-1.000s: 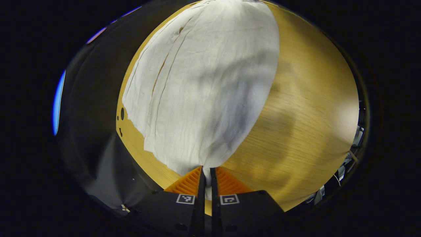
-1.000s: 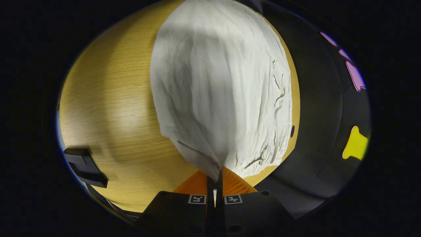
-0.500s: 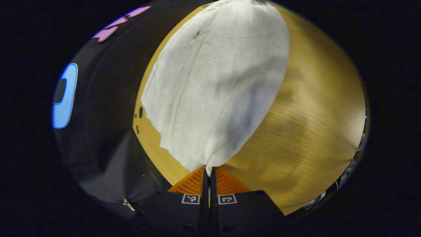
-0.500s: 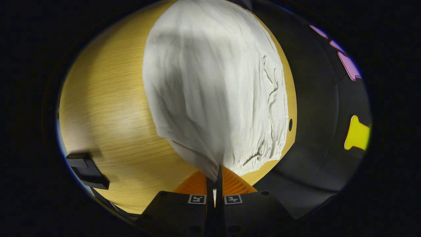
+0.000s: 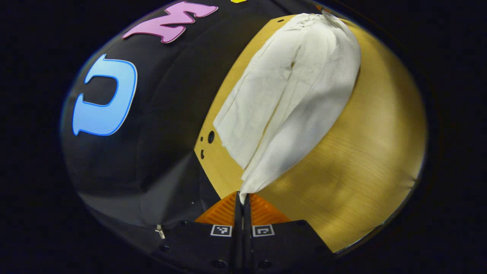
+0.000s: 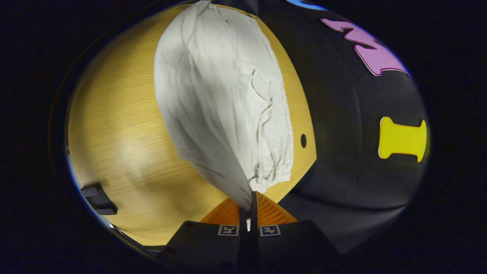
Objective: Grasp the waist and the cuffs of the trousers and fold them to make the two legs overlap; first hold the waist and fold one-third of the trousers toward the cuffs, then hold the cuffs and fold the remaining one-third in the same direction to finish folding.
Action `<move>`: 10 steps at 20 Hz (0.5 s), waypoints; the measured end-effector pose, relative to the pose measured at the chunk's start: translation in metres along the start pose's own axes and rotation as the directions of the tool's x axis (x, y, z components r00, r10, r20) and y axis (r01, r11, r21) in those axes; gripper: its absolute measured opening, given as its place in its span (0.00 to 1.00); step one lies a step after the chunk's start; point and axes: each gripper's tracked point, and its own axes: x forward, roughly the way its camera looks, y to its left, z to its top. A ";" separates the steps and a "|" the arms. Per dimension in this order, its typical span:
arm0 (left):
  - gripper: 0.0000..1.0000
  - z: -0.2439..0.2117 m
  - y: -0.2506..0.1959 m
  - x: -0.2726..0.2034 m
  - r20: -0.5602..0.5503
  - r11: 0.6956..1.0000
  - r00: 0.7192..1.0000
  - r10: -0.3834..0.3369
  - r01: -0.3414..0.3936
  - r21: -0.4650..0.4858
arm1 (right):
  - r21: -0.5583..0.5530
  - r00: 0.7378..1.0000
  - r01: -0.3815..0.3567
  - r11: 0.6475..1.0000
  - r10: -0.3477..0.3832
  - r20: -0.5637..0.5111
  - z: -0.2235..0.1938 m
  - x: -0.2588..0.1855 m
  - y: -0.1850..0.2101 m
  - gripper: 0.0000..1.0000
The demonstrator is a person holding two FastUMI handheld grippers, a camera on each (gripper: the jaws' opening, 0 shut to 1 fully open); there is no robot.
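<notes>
Hidden/unclear: in the left gripper view the far end of the trousers runs to the top edge and is cut off there; in the right gripper view the far end of the cloth likewise runs off the top. Which pinched corner is cuff and which is waist: right gripper view shows a gathered, puckered hem just beside the pinch, left gripper view shows a plain straight hem. A dark block sits at the lower left of the table in the right gripper view; too small and cut off to identify.
Containers: small round holes in the table near its edge.
Trousers: white, wrinkled, lying on the wooden table beside its edge next to the black cloth wall. One layer lies flat; a second layer rises from it toward each pinch.
Left gripper: jaws closed together, a corner of the cloth's near end pinched between the two fingers; the cloth fans out from the tips, lifted off the table.
Right gripper: jaws closed together on a fold of the trousers, the cloth pulled up in a taut ridge from the tips; the puckered hem hangs just right of it.
</notes>
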 end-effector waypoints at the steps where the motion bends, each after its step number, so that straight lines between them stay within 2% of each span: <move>1: 0.05 0.008 0.011 0.004 0.008 0.999 1.000 0.017 -0.017 -0.041 | 0.026 1.000 0.021 0.999 -0.021 0.000 0.002 0.003 -0.014 0.05; 4: 0.06 0.038 0.044 0.019 0.033 0.983 0.997 0.074 -0.067 -0.171 | 0.157 0.997 0.074 0.985 -0.075 -0.005 0.007 0.017 -0.056 0.05; 7: 0.05 0.071 0.069 0.040 0.054 0.937 0.994 0.100 -0.076 -0.340 | 0.282 0.991 0.133 0.950 -0.136 -0.010 0.018 0.030 -0.095 0.05; 10: 0.05 0.100 0.094 0.067 0.060 0.897 0.990 0.125 -0.087 -0.433 | 0.407 0.987 0.155 0.900 -0.163 -0.016 0.031 0.055 -0.124 0.05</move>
